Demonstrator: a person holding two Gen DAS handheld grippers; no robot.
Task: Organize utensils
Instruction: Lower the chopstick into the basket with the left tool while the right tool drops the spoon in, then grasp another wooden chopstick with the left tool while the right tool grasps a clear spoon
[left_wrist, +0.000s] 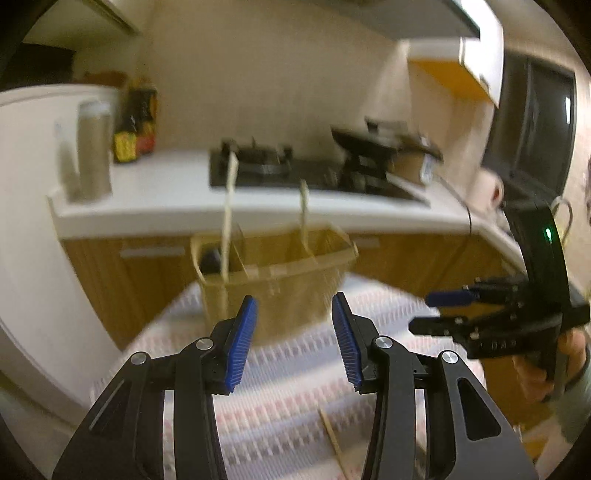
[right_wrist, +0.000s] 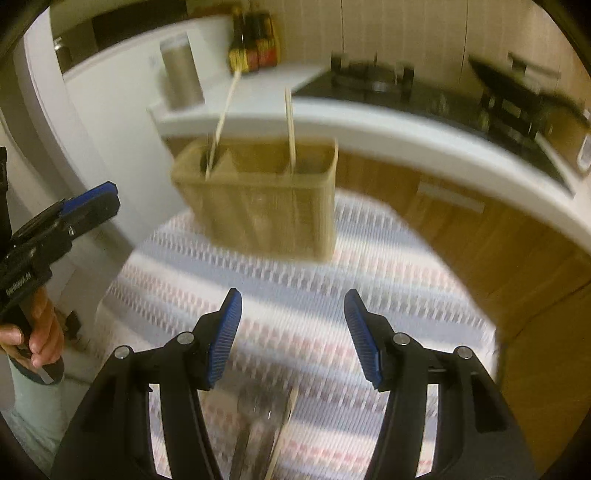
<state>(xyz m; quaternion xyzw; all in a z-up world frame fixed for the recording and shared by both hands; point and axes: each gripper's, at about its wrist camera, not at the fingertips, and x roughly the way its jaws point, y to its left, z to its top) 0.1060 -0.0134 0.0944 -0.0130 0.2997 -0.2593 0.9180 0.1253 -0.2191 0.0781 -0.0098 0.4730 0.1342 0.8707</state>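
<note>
On left tool (right_wrist: 55, 218): perhaps "GenRobot.AI"

The left claw (left_wrist: 293, 332), black with blue ribbed pads, stands parted and empty, tilted downward. The matching right claw (right_wrist: 293, 334) gapes wider, also empty. A bare hand (right_wrist: 35, 334) grips each handle.

The right gripper (right_wrist: 293, 332) hangs with blue-padded fingers (right_wrist: 225, 339) apart, nothing between them, over a striped woven cloth (right_wrist: 295, 280). Farther off stands a tan divided utensil holder (right_wrist: 258, 206) holding two pale chopsticks (right_wrist: 290, 125) (blurred). Metal utensils (right_wrist: 258, 424) lie nearest.
</note>
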